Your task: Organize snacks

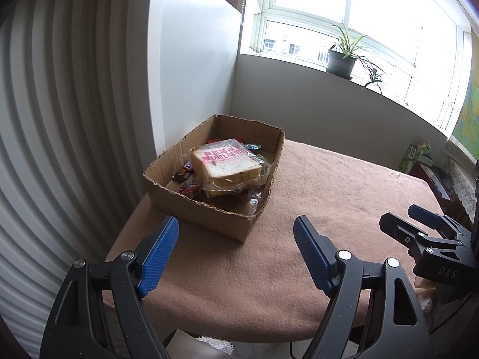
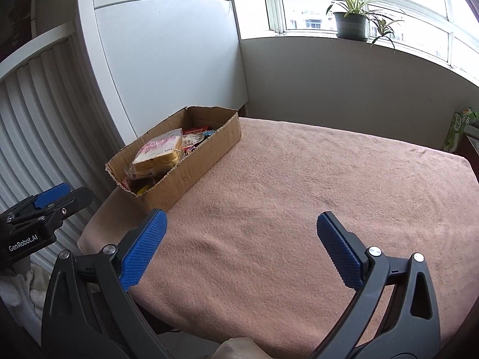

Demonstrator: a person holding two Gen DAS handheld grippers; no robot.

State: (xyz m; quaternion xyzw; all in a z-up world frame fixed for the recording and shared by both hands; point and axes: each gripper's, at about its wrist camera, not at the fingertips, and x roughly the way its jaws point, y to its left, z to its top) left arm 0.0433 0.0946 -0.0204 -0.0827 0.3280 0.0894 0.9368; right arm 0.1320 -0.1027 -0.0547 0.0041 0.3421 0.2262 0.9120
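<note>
A shallow cardboard box (image 1: 197,220) (image 2: 191,173) sits at the far left corner of a table covered by a pinkish-brown cloth (image 1: 329,185) (image 2: 299,179). Inside lies a bagged loaf of sliced bread (image 1: 224,166) (image 2: 160,152) with pink lettering, on top of several small wrapped snacks (image 1: 188,184) (image 2: 194,137). My left gripper (image 1: 236,233) hovers over the near left part of the table, just short of the box, open and empty. My right gripper (image 2: 241,227) hangs over the bare cloth, open wide with nothing between its blue pads; it also shows in the left wrist view (image 1: 401,218).
A white cabinet (image 2: 167,59) and ribbed white wall panel (image 1: 60,119) stand left of the table. A potted plant (image 1: 342,56) (image 2: 351,21) sits on the windowsill behind. A green carton (image 1: 414,155) (image 2: 456,131) stands past the table's far right edge.
</note>
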